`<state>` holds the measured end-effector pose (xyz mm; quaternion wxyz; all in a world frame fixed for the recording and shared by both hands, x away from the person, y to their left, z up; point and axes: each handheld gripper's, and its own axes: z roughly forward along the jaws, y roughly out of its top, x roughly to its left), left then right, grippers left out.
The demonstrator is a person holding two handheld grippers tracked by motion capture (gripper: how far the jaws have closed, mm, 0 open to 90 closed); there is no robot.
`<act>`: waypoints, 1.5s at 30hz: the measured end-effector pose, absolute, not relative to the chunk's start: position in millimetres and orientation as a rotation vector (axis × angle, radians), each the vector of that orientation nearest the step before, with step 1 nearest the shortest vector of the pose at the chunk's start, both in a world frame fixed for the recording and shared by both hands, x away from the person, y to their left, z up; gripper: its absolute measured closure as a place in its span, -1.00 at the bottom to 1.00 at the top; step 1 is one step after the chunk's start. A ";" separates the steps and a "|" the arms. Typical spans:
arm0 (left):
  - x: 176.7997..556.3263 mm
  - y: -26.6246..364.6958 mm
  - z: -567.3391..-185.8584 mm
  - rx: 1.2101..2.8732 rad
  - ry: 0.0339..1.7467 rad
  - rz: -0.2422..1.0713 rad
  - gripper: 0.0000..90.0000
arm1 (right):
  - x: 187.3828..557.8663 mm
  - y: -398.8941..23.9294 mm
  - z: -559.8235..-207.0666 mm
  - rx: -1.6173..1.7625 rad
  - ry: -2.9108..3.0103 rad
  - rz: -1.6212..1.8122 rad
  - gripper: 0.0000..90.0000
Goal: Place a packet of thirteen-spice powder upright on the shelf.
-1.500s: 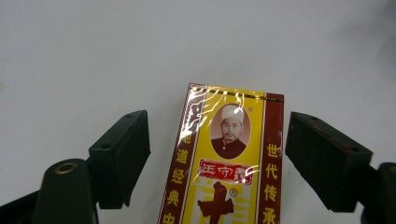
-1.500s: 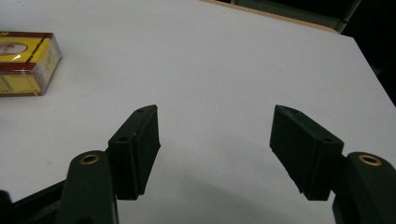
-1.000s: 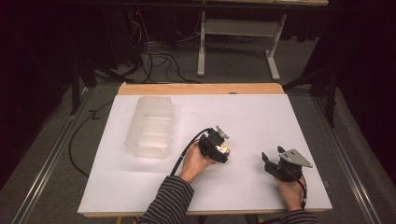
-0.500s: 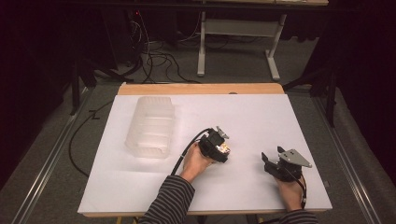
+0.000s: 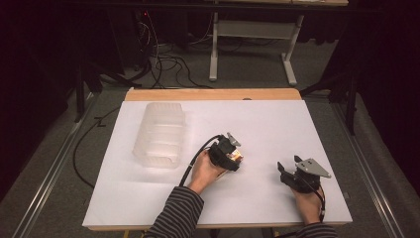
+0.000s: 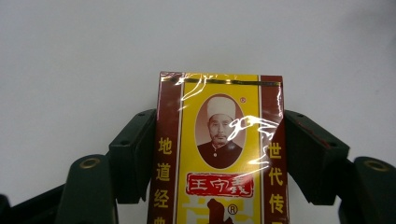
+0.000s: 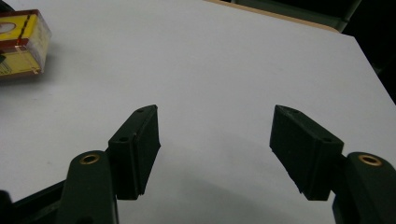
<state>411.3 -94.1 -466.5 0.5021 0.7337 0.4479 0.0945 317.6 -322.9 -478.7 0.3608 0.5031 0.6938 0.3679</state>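
Note:
A small yellow and dark-red box (image 6: 219, 154) wrapped in clear film, printed with a portrait and Chinese characters, sits between the two black jaws of my left gripper (image 6: 219, 140), which is shut on its sides. From above, that gripper (image 5: 232, 154) holds the box (image 5: 236, 157) low over the middle of the white table (image 5: 277, 124). My right gripper (image 5: 286, 174) rests near the front right of the table, its jaws wide open (image 7: 215, 135) with nothing between them. The box (image 7: 21, 42) also appears at the far left of the right gripper view.
A clear ribbed plastic container (image 5: 159, 135) lies on the left half of the table. A wooden strip (image 5: 213, 94) borders the far edge. Cables (image 5: 158, 64) and a white desk frame (image 5: 252, 44) stand on the floor beyond.

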 end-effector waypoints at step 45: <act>396.5 -15.6 -394.3 1.450 1.066 0.356 -0.27 | 316.8 -323.7 -478.5 1.297 1.783 0.965 -0.26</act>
